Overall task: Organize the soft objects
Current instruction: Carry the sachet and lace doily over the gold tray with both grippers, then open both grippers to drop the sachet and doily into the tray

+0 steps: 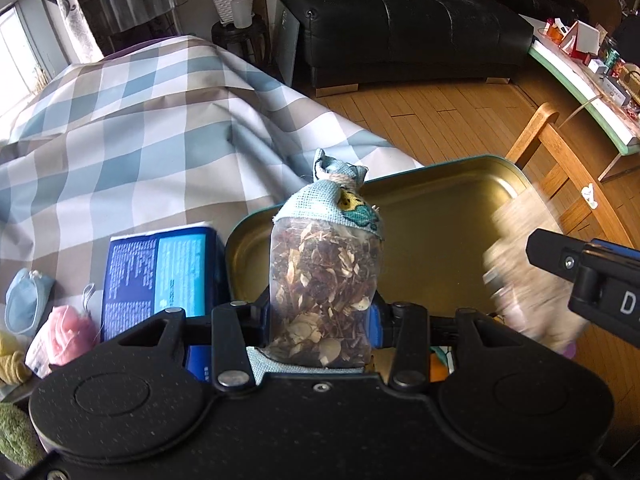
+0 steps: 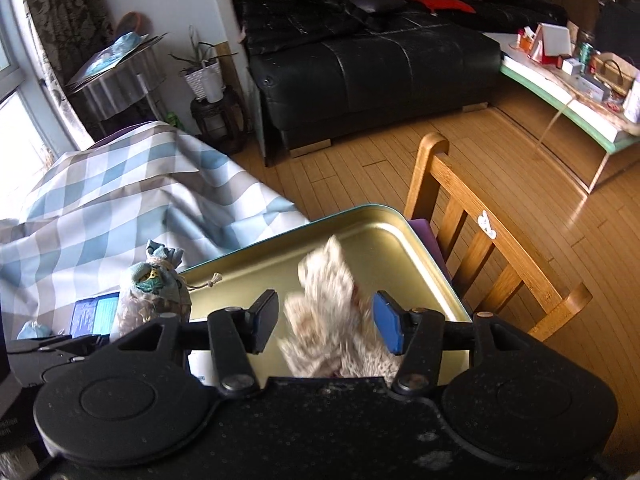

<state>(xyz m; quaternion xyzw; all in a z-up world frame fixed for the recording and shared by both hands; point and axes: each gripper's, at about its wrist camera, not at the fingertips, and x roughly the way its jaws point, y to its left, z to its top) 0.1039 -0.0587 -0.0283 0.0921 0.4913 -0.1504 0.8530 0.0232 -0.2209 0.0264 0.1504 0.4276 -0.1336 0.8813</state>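
My left gripper [image 1: 320,310] is shut on a pouch of dried petals [image 1: 324,280] with a pale blue cloth top tied with twine. It holds the pouch upright over the near left edge of a gold metal tray [image 1: 436,216]. The right wrist view shows the pouch [image 2: 156,292] left of the tray [image 2: 240,280]. My right gripper [image 2: 326,320] is open over the tray. A fluffy beige toy [image 2: 328,304], blurred, hangs between its pads without either pressing on it. The left wrist view catches that toy [image 1: 524,280] beside the right gripper's body [image 1: 592,280].
A blue printed packet [image 1: 160,276] lies left of the tray on the checked cloth [image 1: 140,128]. Pink [image 1: 66,332], light blue [image 1: 24,300], yellow and green soft items sit at the far left. A wooden chair [image 2: 480,248] stands right of the tray, a black sofa beyond.
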